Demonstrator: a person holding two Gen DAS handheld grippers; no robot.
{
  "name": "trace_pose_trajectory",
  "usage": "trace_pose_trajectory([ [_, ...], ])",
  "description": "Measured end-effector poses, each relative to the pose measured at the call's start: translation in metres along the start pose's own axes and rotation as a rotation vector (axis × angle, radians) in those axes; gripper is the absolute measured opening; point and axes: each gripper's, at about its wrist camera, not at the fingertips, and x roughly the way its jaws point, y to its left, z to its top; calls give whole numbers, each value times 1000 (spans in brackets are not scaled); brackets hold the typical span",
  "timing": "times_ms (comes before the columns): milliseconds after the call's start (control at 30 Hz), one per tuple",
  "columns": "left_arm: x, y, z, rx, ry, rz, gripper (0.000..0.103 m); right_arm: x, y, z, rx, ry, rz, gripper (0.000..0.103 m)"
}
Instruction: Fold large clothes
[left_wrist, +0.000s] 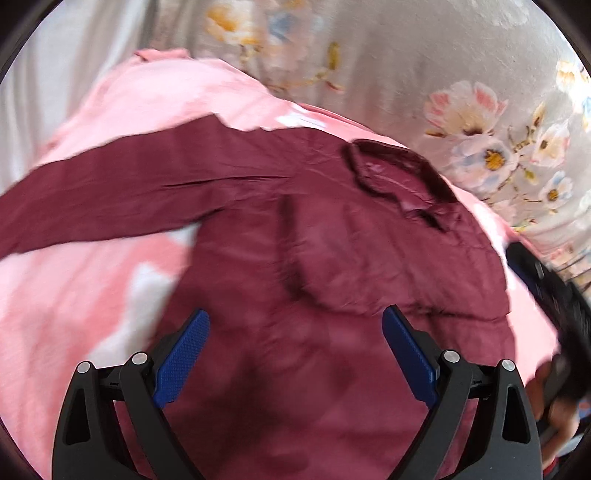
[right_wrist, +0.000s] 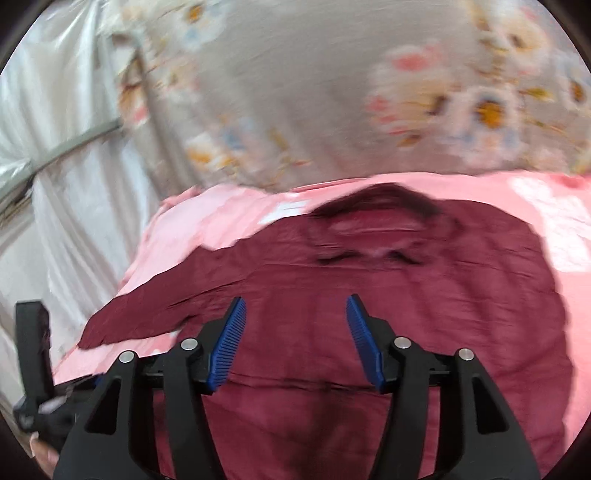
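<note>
Firstly, the left wrist view: the left gripper (left_wrist: 295, 354) hangs over a maroon shirt (left_wrist: 295, 258) with its blue-padded fingers (left_wrist: 181, 363) spread wide and nothing between them. The shirt lies collar (left_wrist: 399, 177) away from the camera on a pink sheet (left_wrist: 74, 295) with white patches, one sleeve (left_wrist: 110, 192) stretched out flat to the left, the other side folded in over the body. Beyond the pink sheet is a grey floral bedspread (left_wrist: 406, 55). At the right edge the black body of the other tool (left_wrist: 546, 291) is visible, blurred. A pale patch inside the collar may be a label, but no writing can be read. Next, the right wrist view: the right gripper (right_wrist: 295, 339) is likewise parted, jaws empty, poised above the shirt's (right_wrist: 369, 314) middle. The collar (right_wrist: 373, 221) sits at the far edge, the sleeve (right_wrist: 155, 306) running out to the left across the pink sheet (right_wrist: 207, 218). The floral bedspread (right_wrist: 295, 92) fills the upper field, and white draped fabric (right_wrist: 66, 184) hangs at left. A black tool part (right_wrist: 35, 343) shows at the lower left edge. Motion blur is heavy; no brand or lettering is legible in either view.
</note>
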Motion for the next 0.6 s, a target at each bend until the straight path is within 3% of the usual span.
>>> trace_pose_trajectory([
  [67, 20, -7, 7, -23, 37, -24, 92, -9, -32, -4, 57, 2, -52, 55],
  [233, 58, -13, 18, -86, 97, -62, 90, -27, -141, -23, 336, 18, -135, 56],
  [333, 72, -13, 21, -110, 137, -74, 64, -24, -179, -30, 425, 35, -169, 56],
  [367, 74, -14, 22, -101, 139, -58, 45, -20, -189, -32, 450, 43, -169, 56],
  [400, 75, -15, 24, -90, 135, -42, 20, -15, -200, -34, 489, 54, -163, 56],
  [433, 76, -16, 26, -72, 124, -16, 10, -10, -209, -36, 523, 63, -152, 56],
  [467, 74, -16, 29, -63, 114, -4, 4, -5, -214, -38, 545, 68, -140, 56],
  [600, 57, -17, 45, -36, 42, 12, 2, 15, -232, -33, 623, 67, -113, 53],
])
